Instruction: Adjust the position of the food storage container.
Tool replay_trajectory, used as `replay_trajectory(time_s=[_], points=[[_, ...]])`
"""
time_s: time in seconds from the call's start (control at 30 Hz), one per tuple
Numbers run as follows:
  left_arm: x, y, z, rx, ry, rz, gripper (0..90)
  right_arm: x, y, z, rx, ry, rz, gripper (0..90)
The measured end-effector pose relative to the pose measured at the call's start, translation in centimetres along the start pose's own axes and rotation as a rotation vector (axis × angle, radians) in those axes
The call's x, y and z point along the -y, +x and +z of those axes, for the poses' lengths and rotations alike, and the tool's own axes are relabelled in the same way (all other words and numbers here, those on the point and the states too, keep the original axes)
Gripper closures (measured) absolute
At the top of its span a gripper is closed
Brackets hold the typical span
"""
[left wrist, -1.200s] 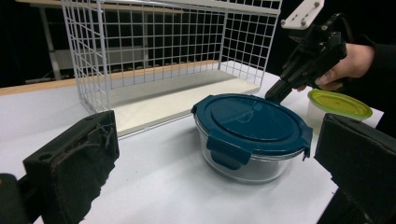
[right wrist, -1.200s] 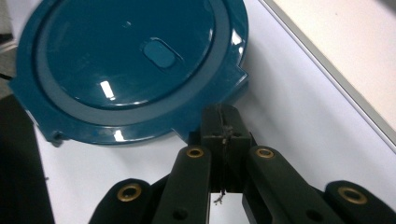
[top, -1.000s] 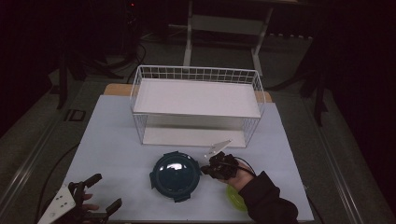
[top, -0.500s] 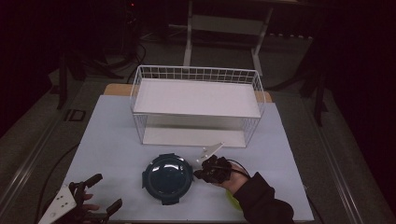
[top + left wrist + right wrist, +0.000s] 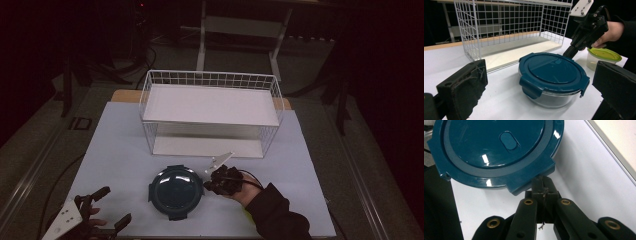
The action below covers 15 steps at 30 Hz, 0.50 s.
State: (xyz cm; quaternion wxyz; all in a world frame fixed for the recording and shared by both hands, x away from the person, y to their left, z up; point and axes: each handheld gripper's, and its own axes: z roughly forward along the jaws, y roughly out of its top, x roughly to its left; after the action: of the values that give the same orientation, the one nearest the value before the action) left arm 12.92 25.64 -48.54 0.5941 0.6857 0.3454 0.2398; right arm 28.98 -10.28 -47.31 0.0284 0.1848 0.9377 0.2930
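A round glass container with a dark blue clip lid point(image 5: 176, 192) point(image 5: 552, 75) point(image 5: 494, 152) stands on the pale table cover in front of the wire rack. My right gripper point(image 5: 206, 186) point(image 5: 544, 186) is shut, with nothing between its jaws. Its joined tips rest against the container's right side, under one lid tab. My left gripper point(image 5: 114, 205) is at the front left corner, open and apart from the container. In the left gripper view its pads point(image 5: 464, 87) stand wide on either side of the container, farther back.
A white two-level wire rack point(image 5: 210, 105) point(image 5: 506, 30) stands behind the container. A small clear tub with a yellow-green lid point(image 5: 602, 56) sits on the table under the right hand. The table cover point(image 5: 120, 145) ends close to the left gripper.
The right gripper has slid left with the container against its tips, so the container now sits a little farther left. The left gripper has stayed in place.
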Motion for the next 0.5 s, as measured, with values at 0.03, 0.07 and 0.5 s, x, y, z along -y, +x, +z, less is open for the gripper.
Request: replay_trajectory(time_s=[0.03, 0.07, 0.5], points=[[0.0, 0.0, 0.0, 0.001, 0.001, 0.000, 0.0, -0.2, 0.1, 0.1, -0.004, 0.001, 0.001, 90.0], [0.0, 0.0, 0.0, 0.001, 0.002, 0.000, 0.0, -0.4, 0.2, 0.3, -0.008, -0.002, 0.001, 90.0], [0.0, 0.0, -0.1, 0.007, 0.002, 0.001, 0.0, -2.2, 1.4, 1.6, -0.033, -0.001, -0.015, 90.0]])
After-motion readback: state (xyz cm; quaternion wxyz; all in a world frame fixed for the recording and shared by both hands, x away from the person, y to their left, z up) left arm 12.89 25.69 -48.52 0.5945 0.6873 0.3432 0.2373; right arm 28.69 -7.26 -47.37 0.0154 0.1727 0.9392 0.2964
